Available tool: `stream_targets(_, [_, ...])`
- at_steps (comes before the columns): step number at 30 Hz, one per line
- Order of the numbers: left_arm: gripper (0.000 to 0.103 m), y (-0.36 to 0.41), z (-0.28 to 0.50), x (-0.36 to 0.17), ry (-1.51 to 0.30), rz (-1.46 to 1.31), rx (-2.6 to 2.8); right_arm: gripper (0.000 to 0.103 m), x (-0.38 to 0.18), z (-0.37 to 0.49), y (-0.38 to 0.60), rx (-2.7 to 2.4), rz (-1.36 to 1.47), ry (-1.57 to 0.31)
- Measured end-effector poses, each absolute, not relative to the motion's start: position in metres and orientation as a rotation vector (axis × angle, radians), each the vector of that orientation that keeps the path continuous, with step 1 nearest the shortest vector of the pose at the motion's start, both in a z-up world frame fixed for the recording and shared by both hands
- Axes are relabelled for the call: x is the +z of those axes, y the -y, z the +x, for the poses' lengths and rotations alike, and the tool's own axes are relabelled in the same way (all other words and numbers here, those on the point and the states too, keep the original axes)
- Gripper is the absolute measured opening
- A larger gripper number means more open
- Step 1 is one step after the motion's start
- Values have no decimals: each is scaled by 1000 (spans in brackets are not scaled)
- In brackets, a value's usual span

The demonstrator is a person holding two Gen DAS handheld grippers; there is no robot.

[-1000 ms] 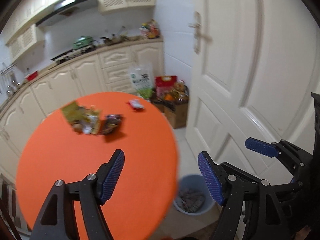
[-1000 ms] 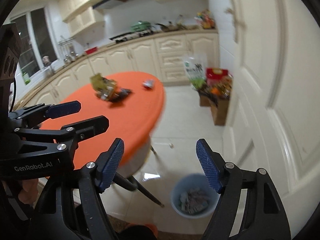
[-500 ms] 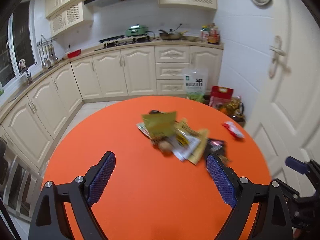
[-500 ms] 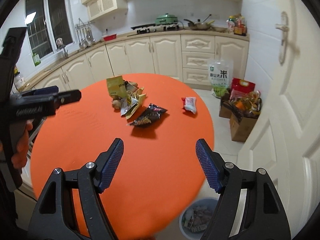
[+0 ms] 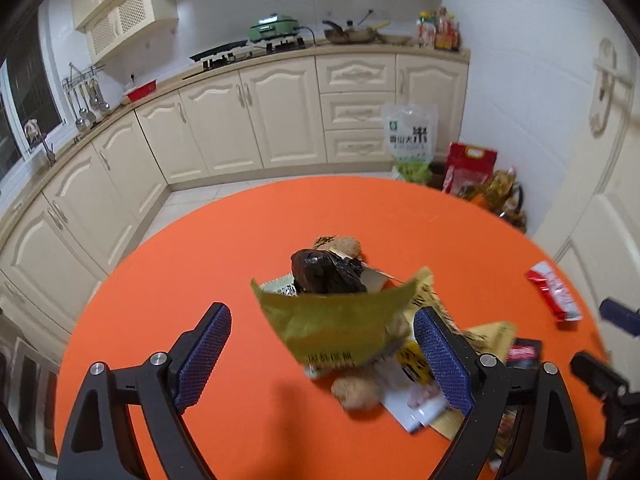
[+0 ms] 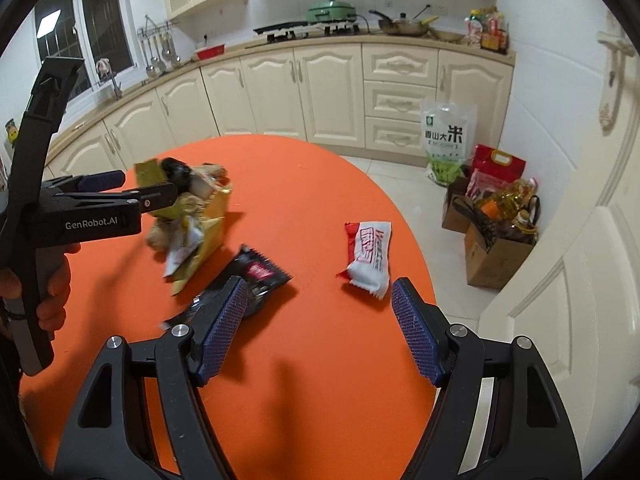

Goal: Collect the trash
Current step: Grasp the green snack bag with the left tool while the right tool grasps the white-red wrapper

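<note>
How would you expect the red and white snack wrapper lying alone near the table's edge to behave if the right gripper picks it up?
The red and white wrapper looks crinkled and puffed, so it is probably light and will crumple between the pads. Its glossy film may be slippery, so a pinch on a sealed end seems safer. Lying flat on the orange table, it is likelier to slide than roll if nudged.

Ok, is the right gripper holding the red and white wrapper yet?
No, the red and white wrapper lies on the orange table, beyond the open, empty right gripper.
</note>
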State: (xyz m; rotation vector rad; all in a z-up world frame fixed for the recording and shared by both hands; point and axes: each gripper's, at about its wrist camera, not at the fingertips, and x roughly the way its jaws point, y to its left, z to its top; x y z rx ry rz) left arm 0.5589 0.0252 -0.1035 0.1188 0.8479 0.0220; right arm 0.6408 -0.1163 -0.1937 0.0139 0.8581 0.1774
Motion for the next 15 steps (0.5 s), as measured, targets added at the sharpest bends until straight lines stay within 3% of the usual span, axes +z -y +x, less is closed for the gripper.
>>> stream_targets(1, [81,-25,565,-105,-852,123,23,72,-196,645,118,168,9,-863])
stream_targets(2, [66,-27,573,-105,-856,114,10,72,-201,651,122,156,9,-867])
stream_targets(5, [42,-31,586,-105,-879,66,-33,72,-210,663,129,151,23,-884])
stream_targets(7, [38,-38,587,-102,-875,58,-46,69,-214,670,131,164,24,-904])
stream_targets(11, [35,-63,585,-90,-878,33,-75,46,-216,678,129,150,-22,-929])
stream_targets(15, [35,-77,564,-81,-870,52,-80,35,-217,683,124,144,-68,-944])
